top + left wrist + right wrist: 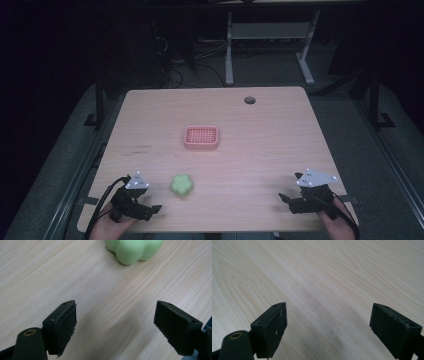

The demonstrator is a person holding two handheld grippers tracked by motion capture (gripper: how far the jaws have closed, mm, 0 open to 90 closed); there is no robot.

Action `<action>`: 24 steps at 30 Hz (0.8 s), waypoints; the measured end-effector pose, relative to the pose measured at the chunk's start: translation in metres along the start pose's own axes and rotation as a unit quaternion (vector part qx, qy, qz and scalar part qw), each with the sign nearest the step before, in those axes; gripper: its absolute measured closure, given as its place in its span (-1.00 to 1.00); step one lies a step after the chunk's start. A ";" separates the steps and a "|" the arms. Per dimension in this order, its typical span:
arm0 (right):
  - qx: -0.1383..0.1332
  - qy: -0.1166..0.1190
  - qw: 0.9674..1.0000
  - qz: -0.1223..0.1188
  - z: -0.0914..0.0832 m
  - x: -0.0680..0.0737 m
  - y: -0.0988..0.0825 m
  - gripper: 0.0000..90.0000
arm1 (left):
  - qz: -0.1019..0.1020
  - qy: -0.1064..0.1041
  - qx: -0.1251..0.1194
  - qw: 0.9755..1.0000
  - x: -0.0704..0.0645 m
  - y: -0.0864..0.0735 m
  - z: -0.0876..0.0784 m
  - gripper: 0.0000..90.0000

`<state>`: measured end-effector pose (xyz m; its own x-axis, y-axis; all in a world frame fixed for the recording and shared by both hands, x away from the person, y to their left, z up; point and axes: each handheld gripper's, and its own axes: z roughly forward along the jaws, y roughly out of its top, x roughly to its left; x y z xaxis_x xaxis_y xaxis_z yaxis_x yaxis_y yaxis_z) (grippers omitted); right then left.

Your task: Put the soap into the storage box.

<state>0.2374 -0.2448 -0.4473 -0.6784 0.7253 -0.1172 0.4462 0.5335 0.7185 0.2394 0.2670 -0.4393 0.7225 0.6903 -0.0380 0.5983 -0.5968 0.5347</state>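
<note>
Both jaws gape empty: left hand-held gripper (150, 210) just beside the green toy (182, 185), right hand-held gripper (286, 201) well apart from it

both grippers, left gripper (150, 210) and right gripper (286, 200), gape wide.

So on the desk (270, 150) we've got a small basket (201, 137) sitting about dead center. Closer to us and a bit left of it lies a lumpy soft toy (182, 185), well apart from the basket. Our left tool (150, 212) sits at the near left edge, just left of the toy, which lies ahead of its spread jaws. Our right tool (285, 201) is way over at the near right corner, over bare desk.
</note>
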 end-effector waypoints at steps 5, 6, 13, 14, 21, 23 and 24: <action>-0.003 0.001 1.000 0.001 0.000 0.001 0.000 -0.69 | 0.003 0.000 0.002 1.000 -0.002 0.001 0.001 -0.60; -0.003 0.000 1.000 -0.005 0.000 0.001 0.001 -0.69 | 0.004 0.000 0.001 1.000 -0.002 0.001 0.001 -0.60; -0.002 0.000 1.000 -0.003 0.000 0.001 0.000 -0.69 | 0.004 -0.003 -0.002 1.000 -0.004 0.004 0.001 -0.60; -0.003 0.001 1.000 -0.002 0.000 0.001 0.000 -0.69 | 0.008 -0.002 -0.001 1.000 -0.004 0.005 0.002 -0.60; -0.003 0.001 1.000 0.001 0.000 0.001 -0.001 -0.69 | 0.009 -0.007 0.000 1.000 -0.007 0.009 0.004 -0.60; -0.004 0.002 1.000 0.001 0.000 0.001 -0.001 -0.69 | 0.009 -0.007 -0.002 1.000 -0.008 0.010 0.005 -0.60; -0.004 0.002 1.000 0.000 0.000 0.001 0.000 -0.69 | 0.010 -0.008 -0.001 1.000 -0.009 0.013 0.006 -0.60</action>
<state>0.2364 -0.2439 -0.4480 -0.6807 0.7235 -0.1149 0.4408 0.5299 0.7245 0.2427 0.2510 -0.4373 0.7404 0.6710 -0.0405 0.5823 -0.6102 0.5372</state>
